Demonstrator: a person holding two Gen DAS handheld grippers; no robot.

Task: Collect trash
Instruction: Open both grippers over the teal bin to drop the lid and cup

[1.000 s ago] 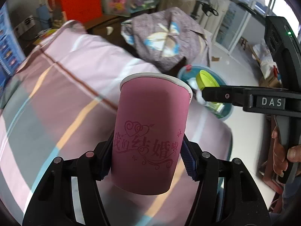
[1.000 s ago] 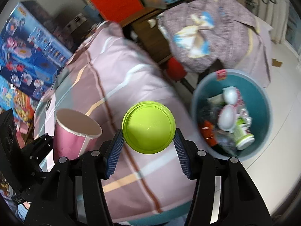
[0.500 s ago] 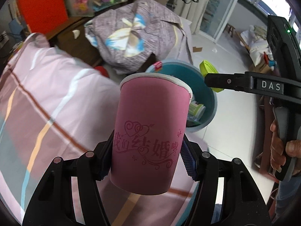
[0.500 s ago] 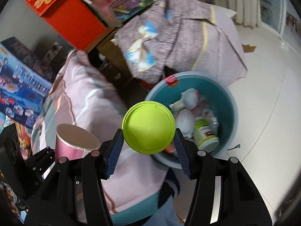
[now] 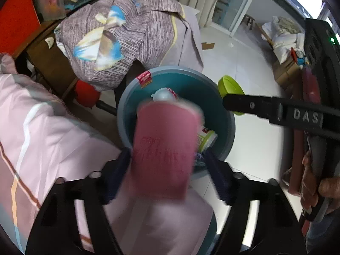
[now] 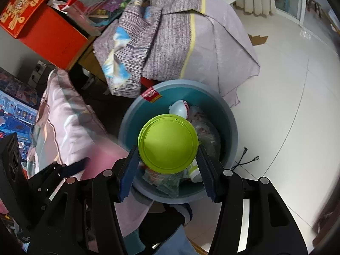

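Observation:
A pink paper cup is blurred with motion between the fingers of my left gripper, over the near rim of a teal trash basin. The jaws stand wider than the cup, which seems loose. My right gripper is shut on a lime green round lid and holds it above the same basin. The lid and right gripper arm also show in the left wrist view. The basin holds white containers and wrappers.
A pink striped quilt lies at the left. A purple-grey cloth drapes over furniture behind the basin. A red box stands at the back left. White tiled floor spreads to the right.
Both grippers have swung right, from over the quilt to above the basin. The left jaws have opened and the pink cup is now blurred and slipping. The lid stays gripped.

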